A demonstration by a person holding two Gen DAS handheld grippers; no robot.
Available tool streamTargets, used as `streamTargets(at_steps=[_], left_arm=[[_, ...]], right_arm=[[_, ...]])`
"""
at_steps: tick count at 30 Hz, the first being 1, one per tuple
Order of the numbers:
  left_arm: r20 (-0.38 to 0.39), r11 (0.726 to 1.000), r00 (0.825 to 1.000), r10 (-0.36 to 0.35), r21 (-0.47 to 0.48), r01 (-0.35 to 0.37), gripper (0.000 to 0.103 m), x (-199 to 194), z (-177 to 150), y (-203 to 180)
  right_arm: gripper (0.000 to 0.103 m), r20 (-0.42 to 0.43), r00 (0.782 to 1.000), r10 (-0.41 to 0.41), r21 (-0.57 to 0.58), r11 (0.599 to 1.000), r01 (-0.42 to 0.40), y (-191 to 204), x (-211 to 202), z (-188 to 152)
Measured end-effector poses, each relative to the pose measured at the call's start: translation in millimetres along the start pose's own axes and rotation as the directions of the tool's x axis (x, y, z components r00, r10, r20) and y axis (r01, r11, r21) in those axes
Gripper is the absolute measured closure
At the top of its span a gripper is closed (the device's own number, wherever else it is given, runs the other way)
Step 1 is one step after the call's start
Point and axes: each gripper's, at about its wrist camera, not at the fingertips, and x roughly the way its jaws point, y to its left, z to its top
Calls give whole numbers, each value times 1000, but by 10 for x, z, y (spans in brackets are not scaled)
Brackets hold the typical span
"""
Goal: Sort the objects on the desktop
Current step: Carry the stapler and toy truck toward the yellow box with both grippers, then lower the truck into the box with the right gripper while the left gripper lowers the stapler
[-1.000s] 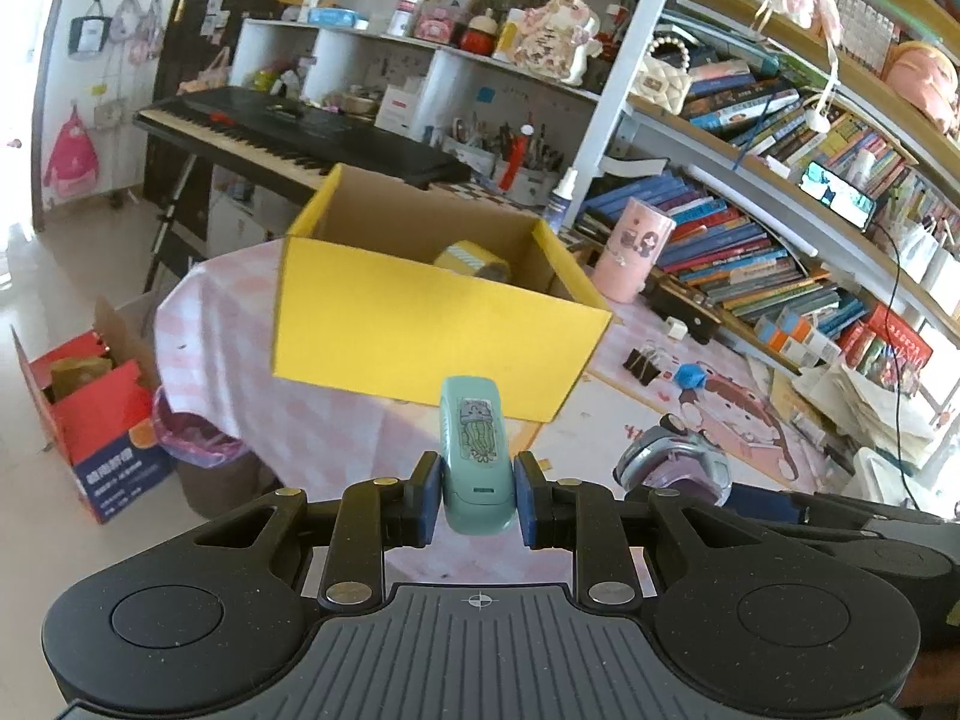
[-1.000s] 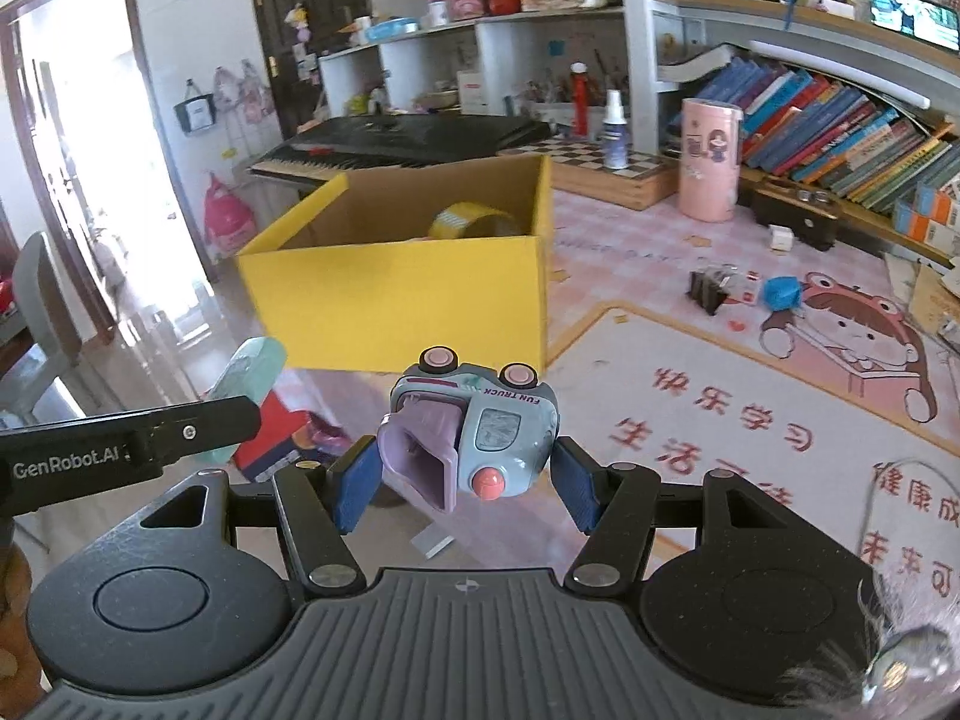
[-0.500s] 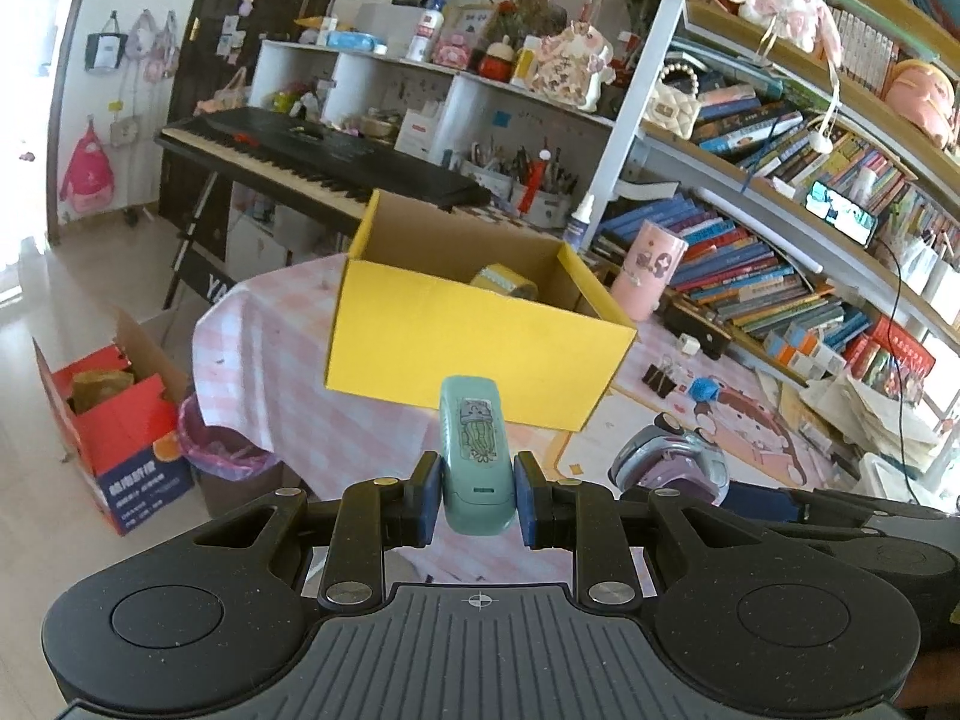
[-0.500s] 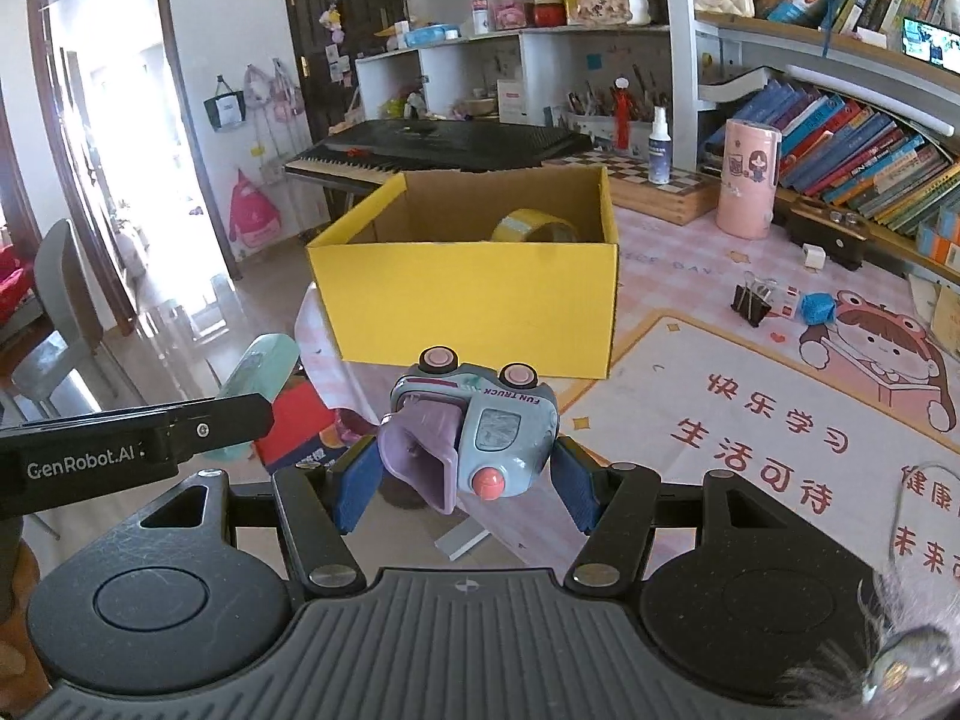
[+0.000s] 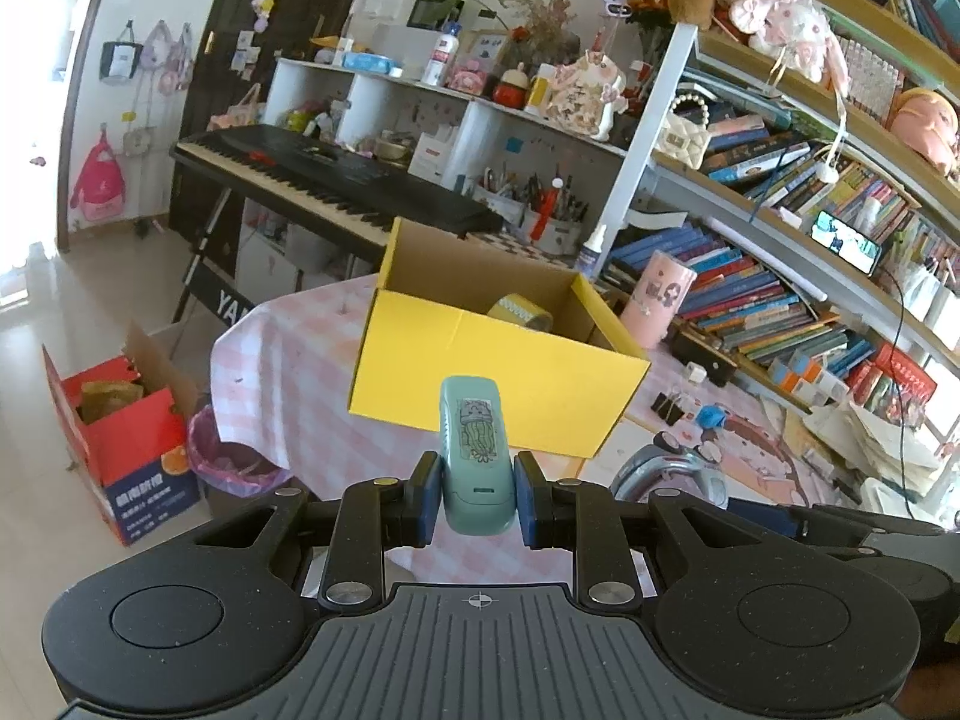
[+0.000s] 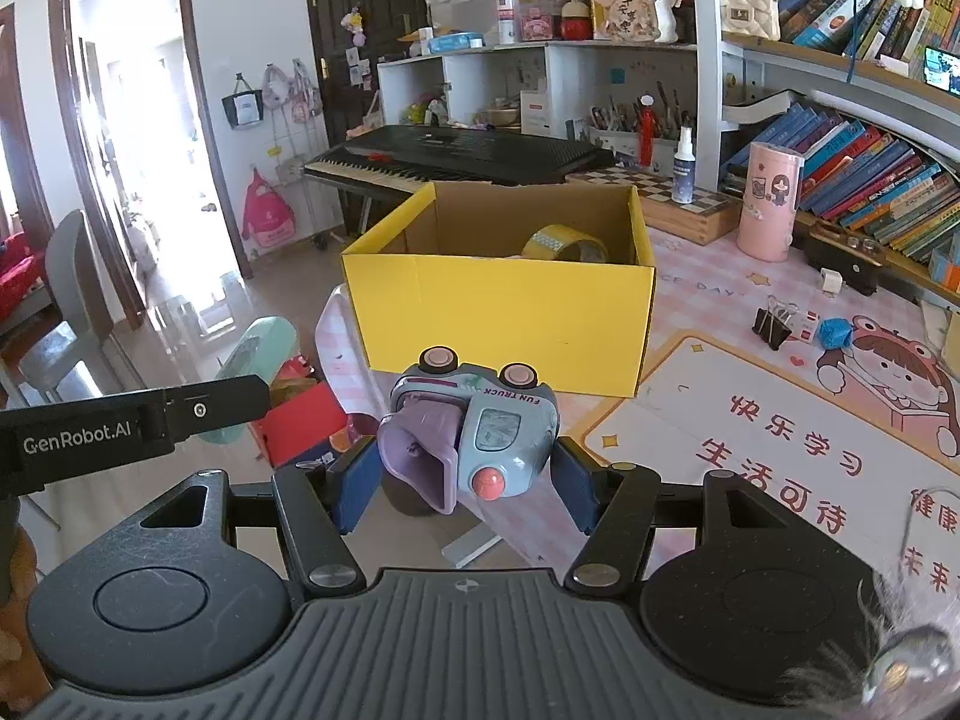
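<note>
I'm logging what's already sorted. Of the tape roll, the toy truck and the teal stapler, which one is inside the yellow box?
The tape roll, lying inside the yellow box; the toy truck and teal stapler are each clamped in a gripper outside it.

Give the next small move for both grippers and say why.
Probably carry both forward over the yellow box: the left gripper holds a teal stapler, the right gripper a toy truck, both short of its open top.

One yellow box [image 6: 504, 306] stands on the table, with one roll of tape [image 6: 564, 245] inside it. Right of the box are one pink canister [image 6: 770, 201], one black binder clip [image 6: 772, 325] and one blue crumpled lump [image 6: 835, 331]. Nearer than the box are one toy truck [image 6: 480, 433] and one teal stapler [image 5: 477, 456].
</note>
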Motion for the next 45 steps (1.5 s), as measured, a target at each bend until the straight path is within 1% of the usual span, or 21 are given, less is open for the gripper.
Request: streamTargets(at_steps=[8, 15, 18, 23, 28, 31, 35, 38, 45], left_arm=[[10, 1000, 1000, -7, 8, 7, 79, 107, 84, -101], [22, 1000, 999, 26, 6, -27, 79, 337, 230, -216], [35, 999, 998, 46, 3, -47, 79, 467, 334, -273], [69, 996, 994, 83, 4, -84, 79, 716, 540, -376], [105, 991, 985, 136, -4, -137, 79, 970, 742, -423], [107, 986, 980, 169, -13, -169, 79, 1116, 826, -416], [89, 979, 975, 202, -12, -202, 79, 1304, 888, -401], [63, 974, 972, 225, 0, -226, 79, 1455, 906, -402], [10, 963, 963, 269, 14, -269, 79, 1721, 906, -397]], right_arm=[[44, 2, 1000, -12, 4, 1000, 12, -73, 23, 66], [44, 6, 1000, 7, -3, 1000, -7, -305, 194, 243], [44, 15, 1000, 27, -17, 999, -27, -413, 316, 377], [44, 57, 997, 60, -63, 996, -56, -583, 503, 671], [44, 87, 991, 102, -110, 990, -93, -761, 744, 966], [44, 95, 987, 131, -150, 982, -116, -832, 895, 1122], [44, 70, 986, 153, -231, 964, -133, -904, 1125, 1275], [44, 30, 985, 168, -267, 951, -154, -956, 1295, 1358], [44, -71, 979, 189, -402, 893, -202, -991, 1683, 1470]])
